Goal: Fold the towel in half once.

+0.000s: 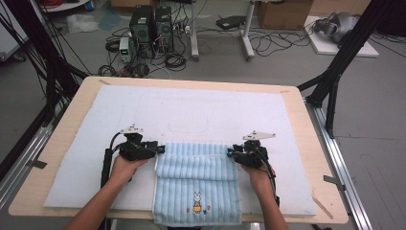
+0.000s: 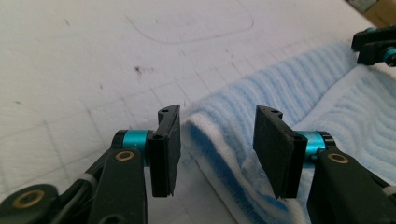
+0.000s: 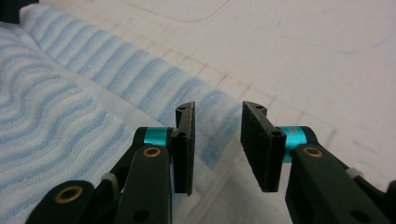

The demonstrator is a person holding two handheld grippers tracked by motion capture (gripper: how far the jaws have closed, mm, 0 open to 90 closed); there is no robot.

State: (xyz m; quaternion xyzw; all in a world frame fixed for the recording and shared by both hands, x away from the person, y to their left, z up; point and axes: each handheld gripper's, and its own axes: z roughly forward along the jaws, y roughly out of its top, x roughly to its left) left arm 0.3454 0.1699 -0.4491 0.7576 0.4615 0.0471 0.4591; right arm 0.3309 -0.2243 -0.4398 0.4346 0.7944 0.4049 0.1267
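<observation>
Two grippers: both open, gripping nothing
Left hand-held gripper (image 1: 161, 149): jaws wide, straddling the towel's (image 1: 196, 187) folded left corner
Right hand-held gripper (image 1: 230, 152): jaws partly open over the right corner
Towel: blue striped, lower centre of the table (image 1: 62, 139), front edge overhanging
Writing: none readable, just a rabbit print (image 1: 197, 202)

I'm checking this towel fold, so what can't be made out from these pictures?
- High view: the towel runs past the bottom edge, so its near hem is cut off.
- High view: both grippers are too small to tell jaw gaps.
- Left gripper view: the towel corner under the right-hand jaw is hidden.
- Right gripper view: near towel is blurred.
</observation>
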